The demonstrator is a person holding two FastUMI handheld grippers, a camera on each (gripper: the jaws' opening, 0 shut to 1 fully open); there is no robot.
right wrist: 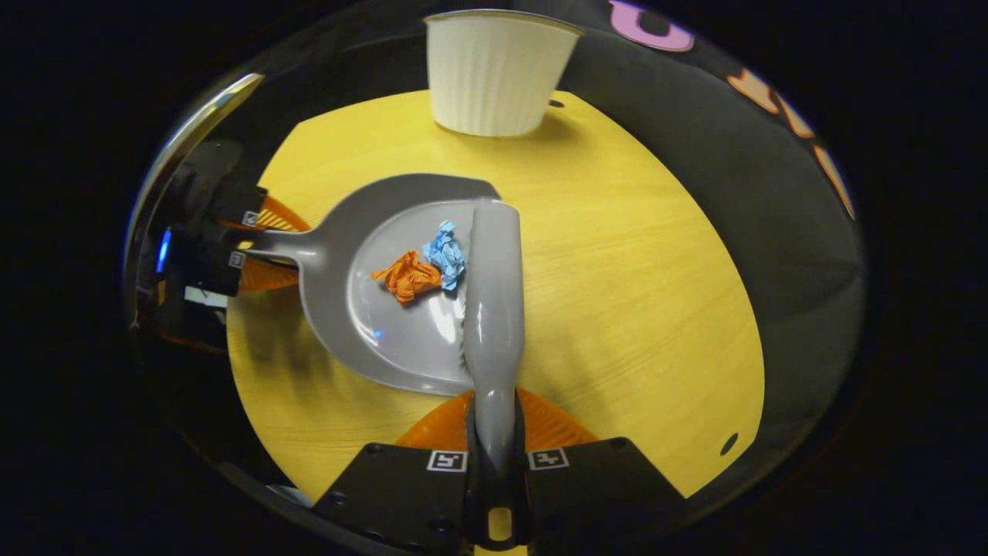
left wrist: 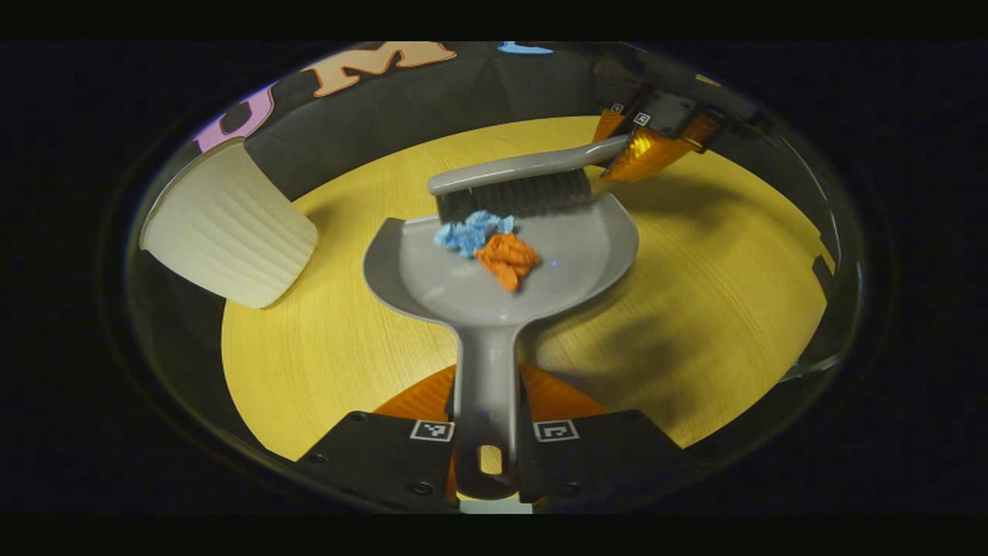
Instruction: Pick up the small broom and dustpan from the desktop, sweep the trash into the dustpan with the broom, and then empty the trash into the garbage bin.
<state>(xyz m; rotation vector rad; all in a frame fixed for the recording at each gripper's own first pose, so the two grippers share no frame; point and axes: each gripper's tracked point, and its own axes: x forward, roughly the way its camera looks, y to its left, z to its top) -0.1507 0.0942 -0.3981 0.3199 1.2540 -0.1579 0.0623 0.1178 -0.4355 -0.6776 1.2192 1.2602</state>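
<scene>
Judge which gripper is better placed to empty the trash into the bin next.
Left gripper: it holds the dustpan, with both paper scraps already in it. The bin stands nearby.

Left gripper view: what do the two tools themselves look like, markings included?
The left tool has flat black plates, each with a small square black-and-white marker and round screws, and ribbed fingers. The right tool, farther off, shows similar markers on dark housing.

Dustpan: glossy smooth grey plastic. Broom: same plastic, dark bristles. Table: matt wood grain. Bin: ribbed matt white. Scraps: crumpled paper.
</scene>
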